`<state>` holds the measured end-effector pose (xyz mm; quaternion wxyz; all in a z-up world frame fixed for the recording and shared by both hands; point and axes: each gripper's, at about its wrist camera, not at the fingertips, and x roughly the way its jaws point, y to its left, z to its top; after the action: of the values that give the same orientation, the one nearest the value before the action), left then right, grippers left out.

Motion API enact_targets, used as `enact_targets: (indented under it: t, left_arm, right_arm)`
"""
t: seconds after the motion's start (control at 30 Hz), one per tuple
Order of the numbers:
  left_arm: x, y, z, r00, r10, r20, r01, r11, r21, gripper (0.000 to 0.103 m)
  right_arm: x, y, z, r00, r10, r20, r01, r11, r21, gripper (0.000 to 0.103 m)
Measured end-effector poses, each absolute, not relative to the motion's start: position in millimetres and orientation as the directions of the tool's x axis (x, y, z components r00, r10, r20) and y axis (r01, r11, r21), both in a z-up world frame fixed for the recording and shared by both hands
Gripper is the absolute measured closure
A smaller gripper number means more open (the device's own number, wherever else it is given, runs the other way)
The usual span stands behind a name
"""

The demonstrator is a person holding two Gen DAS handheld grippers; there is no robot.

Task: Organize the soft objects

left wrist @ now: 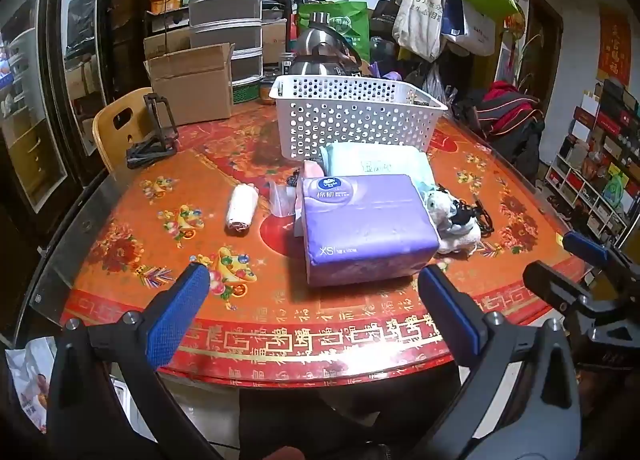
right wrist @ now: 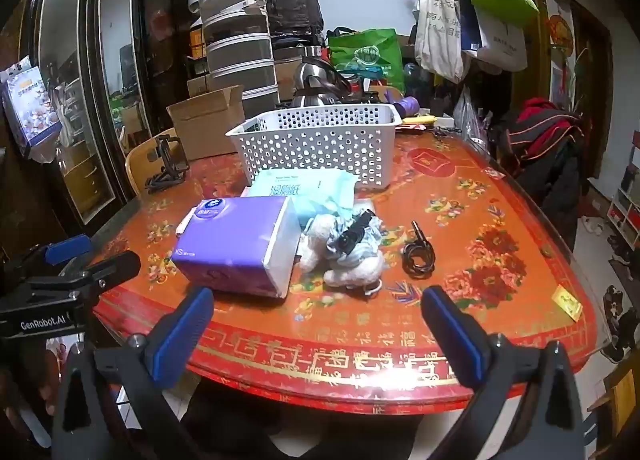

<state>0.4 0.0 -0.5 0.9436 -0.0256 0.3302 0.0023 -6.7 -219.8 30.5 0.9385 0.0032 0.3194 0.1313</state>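
A purple tissue pack (left wrist: 368, 224) (right wrist: 236, 244) lies mid-table, in front of a pale green wet-wipe pack (left wrist: 376, 160) (right wrist: 308, 184). A white plush toy (left wrist: 452, 220) (right wrist: 344, 248) lies against the tissue pack's right side. A rolled white cloth (left wrist: 241, 209) lies to the left. Behind them stands a white perforated basket (left wrist: 352, 120) (right wrist: 320, 140). My left gripper (left wrist: 314, 292) hovers open over the near table edge, nothing between its blue pads. My right gripper (right wrist: 318, 312) is likewise open and empty, short of the toy.
The table (right wrist: 500, 220) has a red flowered cover. A black coiled cable (right wrist: 418, 254) lies right of the toy, a black stand (left wrist: 154, 136) at the far left. A cardboard box (left wrist: 192, 84), a kettle (left wrist: 320, 52) and stacked containers crowd the back. A chair (left wrist: 120, 124) stands left.
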Motion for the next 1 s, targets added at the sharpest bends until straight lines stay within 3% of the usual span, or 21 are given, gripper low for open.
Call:
enact_targets:
  t: [1.0]
  left_arm:
    - [-0.7, -1.6, 3.9, 0.797, -0.013, -0.604, -0.016, 0.999, -0.042, 0.000]
  right_arm:
    - [-6.2, -218.5, 29.6, 0.760, 0.246, -0.601, -0.247, 0.965, 0.083, 0.000]
